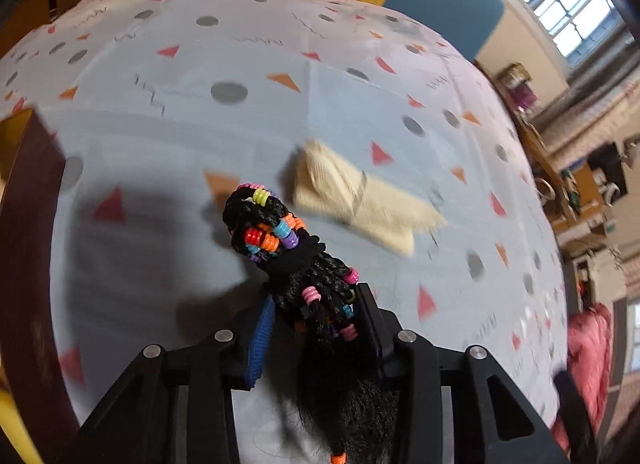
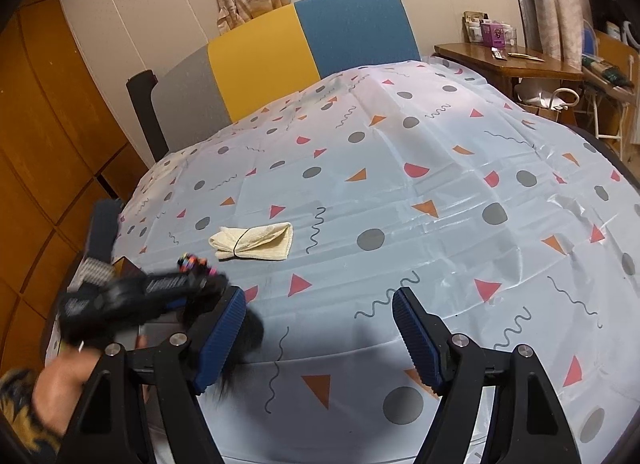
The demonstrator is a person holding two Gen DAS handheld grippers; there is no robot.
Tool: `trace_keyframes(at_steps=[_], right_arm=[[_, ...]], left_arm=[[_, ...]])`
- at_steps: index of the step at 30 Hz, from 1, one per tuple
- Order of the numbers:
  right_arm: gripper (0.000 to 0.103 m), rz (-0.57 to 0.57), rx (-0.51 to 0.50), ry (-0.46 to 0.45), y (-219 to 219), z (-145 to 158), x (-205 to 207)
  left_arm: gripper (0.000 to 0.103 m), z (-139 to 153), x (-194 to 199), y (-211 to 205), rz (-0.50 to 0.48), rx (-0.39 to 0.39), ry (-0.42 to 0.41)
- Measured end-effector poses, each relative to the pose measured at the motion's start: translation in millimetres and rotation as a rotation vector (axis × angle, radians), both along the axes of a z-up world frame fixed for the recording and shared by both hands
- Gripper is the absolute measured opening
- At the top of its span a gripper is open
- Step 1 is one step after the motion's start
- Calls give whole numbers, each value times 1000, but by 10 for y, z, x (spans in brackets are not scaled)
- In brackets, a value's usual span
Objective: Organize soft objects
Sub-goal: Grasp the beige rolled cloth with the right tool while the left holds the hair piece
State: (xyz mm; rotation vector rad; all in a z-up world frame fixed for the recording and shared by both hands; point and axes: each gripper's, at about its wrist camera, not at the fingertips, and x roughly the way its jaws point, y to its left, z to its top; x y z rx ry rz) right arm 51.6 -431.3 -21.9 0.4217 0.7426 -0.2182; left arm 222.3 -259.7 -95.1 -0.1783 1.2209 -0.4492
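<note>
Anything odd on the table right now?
Nothing damaged or spilled. The cream cloth, banded at its middle, lies flat on the tablecloth. The beaded braid bundle sits between the left tool's fingers.

Table middle: the patterned tablecloth lies bare across the centre and right, wide open to pass.
Near left: the folded cream cloth sits low (flat, easy to clear).
Left edge: the left gripper with its beaded black braids crowds that corner.
Far side: chair backs wall it off.
</note>
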Motion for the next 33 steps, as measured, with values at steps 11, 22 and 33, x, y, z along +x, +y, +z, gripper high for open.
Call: trace_keyframes(at_steps=[11,22,33], right_arm=[[77,199,24,68,219,-126,189],[84,570,-189,205,599,-202,1412],[88,735,-348,380,790,-688,2264]], left_arm=[[39,-58,-898,254,-152,10,-74],[41,-138,-894,394,-153,-77,-81],[41,-159,-894,570,-133,-149,-71]])
